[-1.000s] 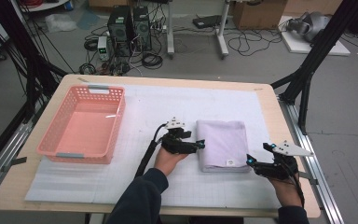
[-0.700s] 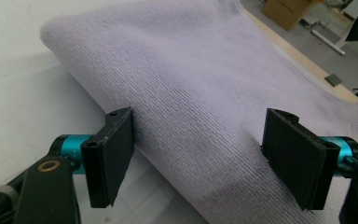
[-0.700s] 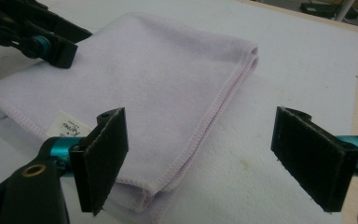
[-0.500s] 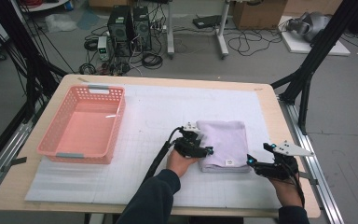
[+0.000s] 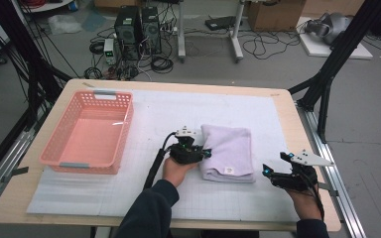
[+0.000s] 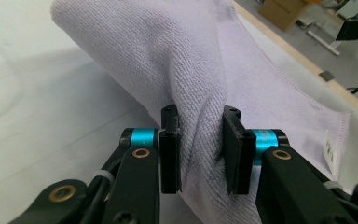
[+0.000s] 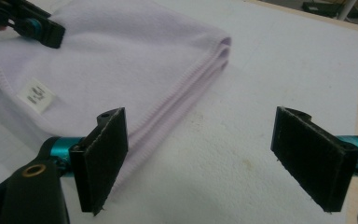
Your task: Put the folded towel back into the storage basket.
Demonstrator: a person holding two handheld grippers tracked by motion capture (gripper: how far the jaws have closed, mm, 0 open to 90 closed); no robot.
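Observation:
A folded lilac towel (image 5: 230, 146) with a small white label lies on the white mat right of centre. My left gripper (image 5: 206, 152) is at its left edge. In the left gripper view its jaws have just been closing, and the gripper (image 6: 200, 116) now pinches a raised fold of the towel (image 6: 200, 70) between its pads. My right gripper (image 5: 267, 171) rests near the table's front right, open, with its jaws (image 7: 200, 126) wide apart over bare mat beside the towel's (image 7: 121, 56) folded corner. The left gripper (image 7: 32, 25) shows at the towel's far side.
A pink plastic basket (image 5: 124, 134), with nothing in it, stands on the left of the mat (image 5: 178, 109). The wooden table edge (image 5: 297, 129) runs close by the right hand. Beyond the table are black frame legs, computers and cables on the floor.
The left hand has moved right from the bare mat to the towel's left edge, and its jaws have closed onto a fold of the cloth. The right hand has kept still.

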